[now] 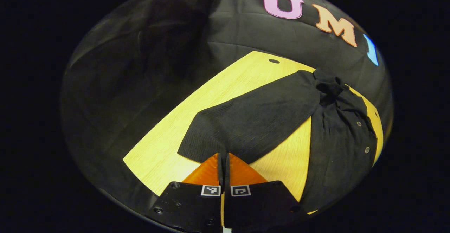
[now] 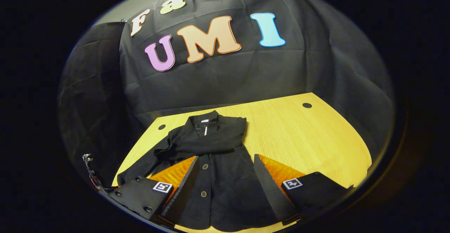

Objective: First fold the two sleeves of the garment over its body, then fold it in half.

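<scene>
My left tongs are closed, pinching the cuff edge of the sleeve, which stretches flat across the table. My right tongs stand wide open above the garment, whose buttoned body lies spread on the table, collar toward the booth wall, other sleeve folded across its chest.

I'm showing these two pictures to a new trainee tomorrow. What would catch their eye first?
Most likely the black garment spread on the yellow wooden table, buttons up its front, collar toward the booth wall. In the left gripper view, one sleeve stretches out flat across the wood, and the left gripper is closed at the sleeve's cuff end. The right gripper hangs open over the garment's body.
</scene>
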Action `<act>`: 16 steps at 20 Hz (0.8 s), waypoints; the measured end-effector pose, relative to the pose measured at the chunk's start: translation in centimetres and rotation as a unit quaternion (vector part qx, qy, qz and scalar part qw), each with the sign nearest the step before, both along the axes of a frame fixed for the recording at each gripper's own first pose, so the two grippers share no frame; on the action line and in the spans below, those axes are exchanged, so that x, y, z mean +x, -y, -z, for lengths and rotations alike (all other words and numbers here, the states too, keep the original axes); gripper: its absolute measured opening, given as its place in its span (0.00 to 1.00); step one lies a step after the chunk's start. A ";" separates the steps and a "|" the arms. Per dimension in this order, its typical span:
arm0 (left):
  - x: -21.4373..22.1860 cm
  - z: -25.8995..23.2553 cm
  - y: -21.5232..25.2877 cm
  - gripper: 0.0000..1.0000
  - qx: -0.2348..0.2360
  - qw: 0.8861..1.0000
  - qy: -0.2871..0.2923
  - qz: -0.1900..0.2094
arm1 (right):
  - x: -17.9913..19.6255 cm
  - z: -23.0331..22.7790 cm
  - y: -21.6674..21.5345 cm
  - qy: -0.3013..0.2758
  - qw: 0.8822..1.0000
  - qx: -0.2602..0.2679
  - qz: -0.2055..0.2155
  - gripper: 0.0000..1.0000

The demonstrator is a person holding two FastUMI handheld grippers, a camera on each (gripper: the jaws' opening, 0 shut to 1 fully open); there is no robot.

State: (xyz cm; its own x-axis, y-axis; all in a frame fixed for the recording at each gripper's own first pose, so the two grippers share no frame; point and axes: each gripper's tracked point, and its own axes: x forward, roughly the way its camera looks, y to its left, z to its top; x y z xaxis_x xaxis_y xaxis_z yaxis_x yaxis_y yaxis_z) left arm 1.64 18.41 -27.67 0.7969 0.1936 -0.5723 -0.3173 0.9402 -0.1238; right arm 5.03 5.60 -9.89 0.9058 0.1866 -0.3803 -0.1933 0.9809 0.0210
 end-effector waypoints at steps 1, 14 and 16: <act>0.1 -0.3 -0.1 0.00 -0.006 1.000 0.001 -0.002 | 0.0 0.0 0.0 -0.001 1.000 0.000 -0.001 0.97; 7.6 -10.7 6.7 0.00 0.026 0.993 0.075 0.088 | -1.2 0.8 3.8 -0.013 1.000 0.020 0.017 0.98; 9.2 -12.2 9.5 0.00 0.020 0.989 0.088 0.116 | -1.7 0.8 5.0 -0.014 0.999 0.030 0.029 0.98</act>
